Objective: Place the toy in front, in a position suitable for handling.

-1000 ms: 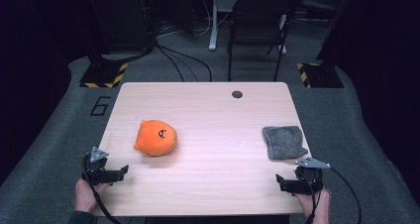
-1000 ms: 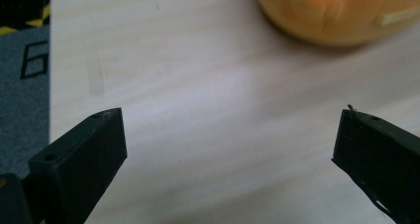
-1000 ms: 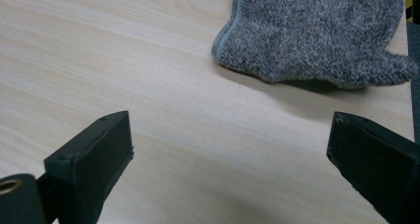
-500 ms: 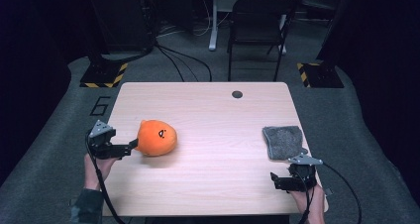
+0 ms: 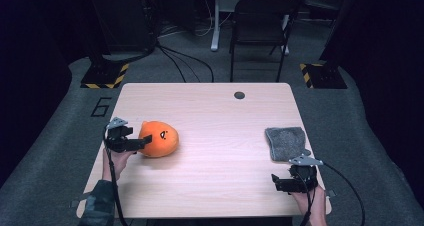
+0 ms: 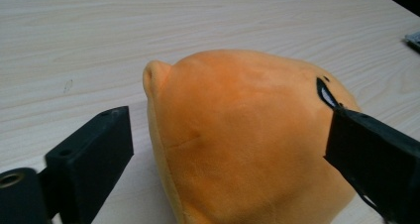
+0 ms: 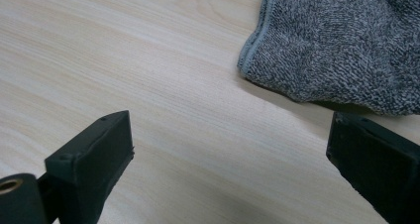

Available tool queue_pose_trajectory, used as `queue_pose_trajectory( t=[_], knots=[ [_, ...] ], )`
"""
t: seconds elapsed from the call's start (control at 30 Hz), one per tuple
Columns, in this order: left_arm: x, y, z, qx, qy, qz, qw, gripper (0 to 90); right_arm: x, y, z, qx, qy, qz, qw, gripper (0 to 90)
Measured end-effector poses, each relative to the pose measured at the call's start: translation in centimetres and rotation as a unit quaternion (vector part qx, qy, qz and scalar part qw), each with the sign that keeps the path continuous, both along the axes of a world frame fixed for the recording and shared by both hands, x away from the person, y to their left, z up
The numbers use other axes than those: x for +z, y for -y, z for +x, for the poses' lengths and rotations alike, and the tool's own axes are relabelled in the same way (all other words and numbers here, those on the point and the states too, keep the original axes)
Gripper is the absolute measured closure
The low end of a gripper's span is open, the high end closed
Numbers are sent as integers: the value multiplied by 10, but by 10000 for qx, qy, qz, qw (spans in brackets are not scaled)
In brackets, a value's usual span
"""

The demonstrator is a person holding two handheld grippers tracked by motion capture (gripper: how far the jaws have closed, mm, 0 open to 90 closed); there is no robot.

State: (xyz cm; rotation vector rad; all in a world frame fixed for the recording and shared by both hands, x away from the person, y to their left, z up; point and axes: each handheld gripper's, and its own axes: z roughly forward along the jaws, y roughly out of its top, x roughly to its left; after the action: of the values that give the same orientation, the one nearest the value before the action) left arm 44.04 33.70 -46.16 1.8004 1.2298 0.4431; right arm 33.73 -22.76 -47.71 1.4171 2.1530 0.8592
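Dark room all around, grey carpeted floor with a black folding chair and some cables behind a pale wood-grain table with rounded corners. Surface looks smooth and matte, with a small round dark cap near the far edge.

Main thing going on: a round orange plush sits toward the left edge of the table, about midway between near and far. It's soft, fuzzy fabric, blobby dome shape with a little nub of an ear and a black stitched eye mark. The left gripper has its two blocky black jaws on either side of the plush. Its jaws have just been closing a bit, but they're spread wide, and in the left gripper view the left jaw stands clear of the fabric with a gap, while the right one sits right up against the eye side. So the toy is between them, not squeezed.

Over near the right edge lies a grey terry cloth, nubbly looped texture with a stitched hem, roughly square and a bit rumpled. The right gripper hangs by the near right corner, just short of that cloth, jaws apart with bare table between them.
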Motion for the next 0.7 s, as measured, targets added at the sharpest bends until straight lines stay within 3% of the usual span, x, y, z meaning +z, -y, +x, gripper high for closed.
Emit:
queue_pose_trajectory(
  t=[0.1,0.2,0.4,0.43,0.7],
  knots=[
    [-7,4,2,-92,-88,18,9999,74,-1,0,-1,23,-1,-12,10000,37],
    [-11,8,3,-202,-165,-11,9997,160,0,0,0,45,6,7,10000,36],
    [-15,20,-1,-125,-112,411,9990,329,-1,0,-1,69,-11,-24,10000,36],
    [-15,21,-1,-107,-110,472,9988,403,0,0,-1,60,-8,-26,10000,36],
    [-16,27,-5,-77,-25,689,9976,575,-2,1,1,54,-75,-25,10000,39]
  ],
)
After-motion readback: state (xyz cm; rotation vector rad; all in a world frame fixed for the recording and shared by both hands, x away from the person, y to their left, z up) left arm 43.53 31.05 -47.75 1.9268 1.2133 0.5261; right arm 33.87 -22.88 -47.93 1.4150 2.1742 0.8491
